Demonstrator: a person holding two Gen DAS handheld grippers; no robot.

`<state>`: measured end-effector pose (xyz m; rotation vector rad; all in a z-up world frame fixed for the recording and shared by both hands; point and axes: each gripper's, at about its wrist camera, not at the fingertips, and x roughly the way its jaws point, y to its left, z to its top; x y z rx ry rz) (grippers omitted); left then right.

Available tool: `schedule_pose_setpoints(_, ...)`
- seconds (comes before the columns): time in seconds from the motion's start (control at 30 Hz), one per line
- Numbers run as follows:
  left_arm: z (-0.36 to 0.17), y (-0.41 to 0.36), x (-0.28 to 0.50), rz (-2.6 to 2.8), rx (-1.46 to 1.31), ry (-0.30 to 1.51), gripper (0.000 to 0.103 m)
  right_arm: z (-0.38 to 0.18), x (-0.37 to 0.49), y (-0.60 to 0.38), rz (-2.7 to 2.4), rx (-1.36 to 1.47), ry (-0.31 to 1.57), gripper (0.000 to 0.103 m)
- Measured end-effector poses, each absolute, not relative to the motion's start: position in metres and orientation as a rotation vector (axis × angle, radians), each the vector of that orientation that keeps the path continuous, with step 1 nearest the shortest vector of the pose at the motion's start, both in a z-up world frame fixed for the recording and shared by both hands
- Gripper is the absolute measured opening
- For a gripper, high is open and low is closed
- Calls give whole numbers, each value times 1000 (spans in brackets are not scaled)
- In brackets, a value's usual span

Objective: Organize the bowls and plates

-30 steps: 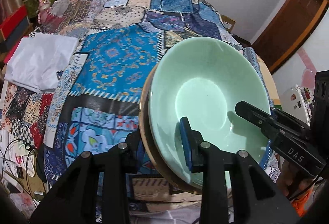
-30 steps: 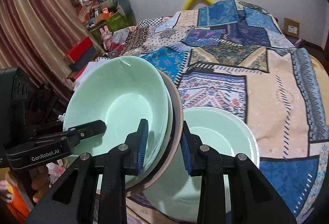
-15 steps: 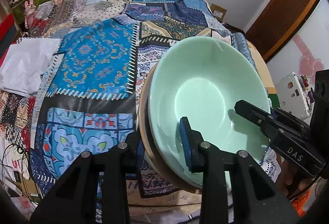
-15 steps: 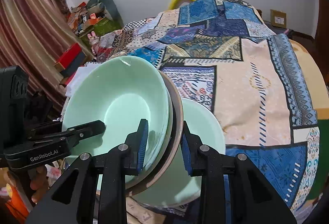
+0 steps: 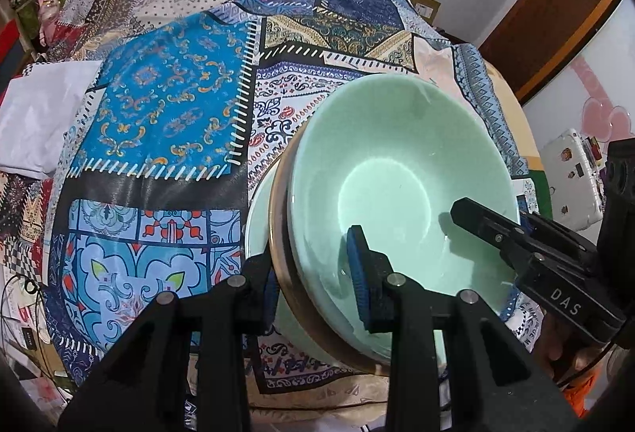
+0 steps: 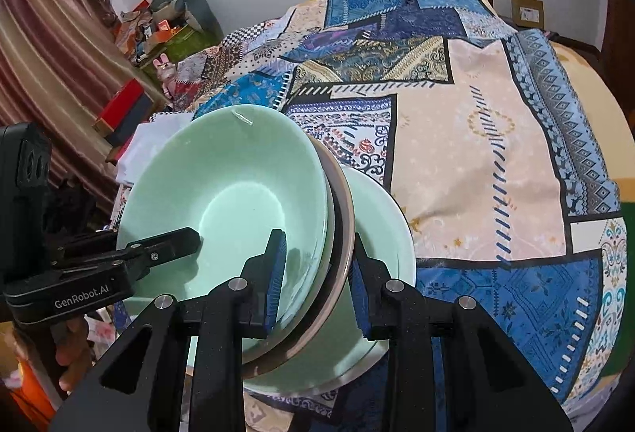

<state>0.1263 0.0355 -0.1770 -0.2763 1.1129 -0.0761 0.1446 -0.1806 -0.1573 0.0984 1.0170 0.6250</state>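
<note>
Your left gripper (image 5: pixel 313 279) and right gripper (image 6: pixel 317 273) both clamp the rims of a glossy green bowl (image 5: pixel 401 186) nested in a brown-rimmed plate (image 6: pixel 344 217). Beneath sits another pale green plate (image 6: pixel 385 225) on the patchwork quilt (image 5: pixel 166 106).

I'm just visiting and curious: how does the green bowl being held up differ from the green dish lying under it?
The green bowl is deep and held off the cloth, with a brown plate under it, both clamped at the rim by the two grippers; the green dish is shallower and lies on the bedspread, ungripped. Both are the same pale green.
</note>
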Motion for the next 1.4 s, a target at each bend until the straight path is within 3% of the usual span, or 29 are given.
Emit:
schedule_pose_setpoints(0.63, -193, 45, 130, -100, -316, 1134, 32, -173, 152, -181, 626, 124, 1063, 33)
schedule_pose_setpoints(0.97, -125, 54, 101, -51, -265, 944, 33, -118, 128, -184, 594, 30, 895, 38)
schedule_pose_setpoints(1.27, -29, 47, 48, -26, -174, 620, 53, -37, 87, -193, 625, 23, 634, 39)
schedule_pose_setpoints(1.4, 2, 40, 23, -16, -126, 486, 64, -5, 64, -196, 631, 18, 499, 50)
